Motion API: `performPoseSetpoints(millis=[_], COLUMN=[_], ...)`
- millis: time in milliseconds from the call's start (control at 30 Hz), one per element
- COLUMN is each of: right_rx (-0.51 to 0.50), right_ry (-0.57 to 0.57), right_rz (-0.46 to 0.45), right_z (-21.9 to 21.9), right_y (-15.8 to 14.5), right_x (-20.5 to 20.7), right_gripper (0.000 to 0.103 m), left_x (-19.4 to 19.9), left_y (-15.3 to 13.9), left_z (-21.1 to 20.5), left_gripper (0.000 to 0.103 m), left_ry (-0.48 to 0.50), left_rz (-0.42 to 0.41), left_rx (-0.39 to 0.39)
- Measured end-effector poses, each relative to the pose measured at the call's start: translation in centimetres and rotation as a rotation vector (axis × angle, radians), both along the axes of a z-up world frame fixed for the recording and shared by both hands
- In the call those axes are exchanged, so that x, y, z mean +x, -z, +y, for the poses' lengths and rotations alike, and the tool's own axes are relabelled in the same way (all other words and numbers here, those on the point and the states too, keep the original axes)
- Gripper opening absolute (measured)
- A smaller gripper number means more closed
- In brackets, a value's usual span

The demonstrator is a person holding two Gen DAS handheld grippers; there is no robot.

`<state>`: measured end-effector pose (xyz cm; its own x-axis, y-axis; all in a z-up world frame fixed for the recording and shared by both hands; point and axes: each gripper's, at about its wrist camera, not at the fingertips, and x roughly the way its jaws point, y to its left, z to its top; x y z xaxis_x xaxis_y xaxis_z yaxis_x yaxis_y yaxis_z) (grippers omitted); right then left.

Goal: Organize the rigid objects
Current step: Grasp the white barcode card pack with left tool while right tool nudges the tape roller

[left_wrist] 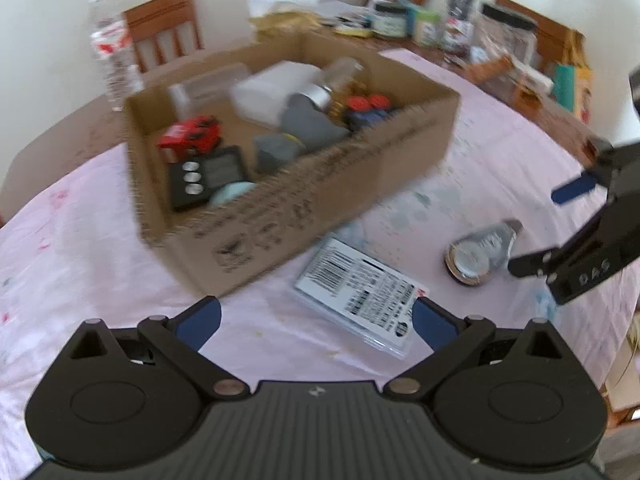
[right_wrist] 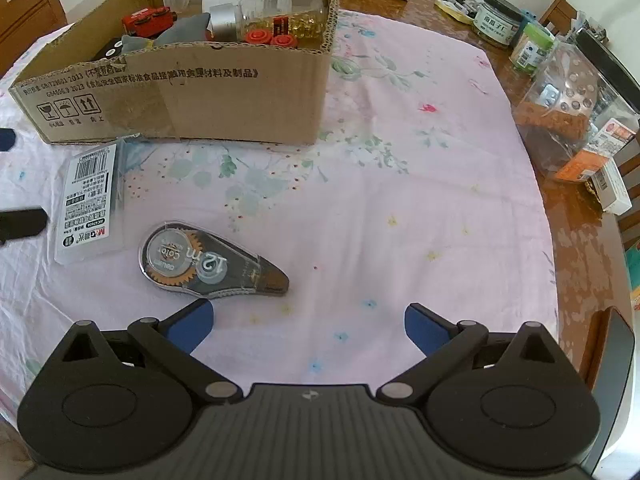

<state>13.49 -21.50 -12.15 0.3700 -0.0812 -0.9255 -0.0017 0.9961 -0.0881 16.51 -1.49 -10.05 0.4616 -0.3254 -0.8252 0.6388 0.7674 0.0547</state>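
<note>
A pink floral-clothed table (right_wrist: 400,200) bears a cardboard box (right_wrist: 208,92), flat packet (right_wrist: 86,200) and correction-tape dispenser (right_wrist: 208,264).

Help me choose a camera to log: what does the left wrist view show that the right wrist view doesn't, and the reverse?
Only the left wrist view shows the water bottle, the black device with three buttons in the cardboard box, and the open right gripper from outside. Only the right wrist view shows the correction tape's "12 m" print and the box's handling symbols. Both show the box, the barcode package, the tape and the red toy.
</note>
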Motion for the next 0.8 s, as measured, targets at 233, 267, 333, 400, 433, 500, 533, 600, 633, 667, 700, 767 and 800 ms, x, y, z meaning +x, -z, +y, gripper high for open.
performPoseSetpoints(millis=[233,267,333,400,433,500,533,600,633,667,700,767,800], right_rx=[0.023,0.026,0.032,0.037,0.04,0.052,0.057,0.062,0.067,0.066,0.066,0.066,0.066], right_ry=[-0.001,0.003,0.01,0.02,0.026,0.036,0.04,0.043,0.046,0.047,0.047,0.05,0.052], right_rz=[0.005,0.005,0.007,0.007,0.008,0.009,0.01,0.012,0.009,0.005,0.003,0.0,-0.001], right_z=[0.3,0.3,0.4,0.3,0.2,0.1,0.1,0.1,0.1,0.1,0.2,0.3,0.3], right_y=[0.0,0.0,0.0,0.0,0.0,0.0,0.0,0.2,0.2,0.2,0.2,0.2,0.2], right_x=[-0.9,-1.0,-1.2,-1.4,-1.5,-1.6,-1.6,-1.7,-1.7,-1.7,-1.7,-1.7,-1.6], right_gripper=[0.103,0.103,0.103,0.103,0.103,0.103,0.103,0.103,0.103,0.103,0.103,0.103,0.103], left_x=[0.1,0.1,0.4,0.7,0.9,1.3,1.4,1.6,1.7,1.7,1.8,1.7,1.7], left_y=[2.1,2.2,2.3,2.4,2.5,2.6,2.6,2.7,2.7,2.8,2.7,2.8,2.7], left_z=[-1.4,-1.5,-1.6,-1.6,-1.6,-1.8,-1.9,-2.2,-2.4,-2.6,-2.7,-3.2,-3.3], left_gripper=[0.102,0.103,0.103,0.103,0.103,0.103,0.103,0.103,0.103,0.103,0.102,0.101,0.098], left_ry=[0.125,0.134,0.15,0.164,0.171,0.18,0.185,0.198,0.204,0.208,0.209,0.22,0.225], left_rz=[0.018,0.017,0.028,0.045,0.052,0.069,0.074,0.074,0.071,0.069,0.067,0.056,0.052], left_rx=[0.056,0.056,0.041,0.021,0.011,-0.006,-0.012,-0.022,-0.023,-0.024,-0.026,-0.015,-0.018])
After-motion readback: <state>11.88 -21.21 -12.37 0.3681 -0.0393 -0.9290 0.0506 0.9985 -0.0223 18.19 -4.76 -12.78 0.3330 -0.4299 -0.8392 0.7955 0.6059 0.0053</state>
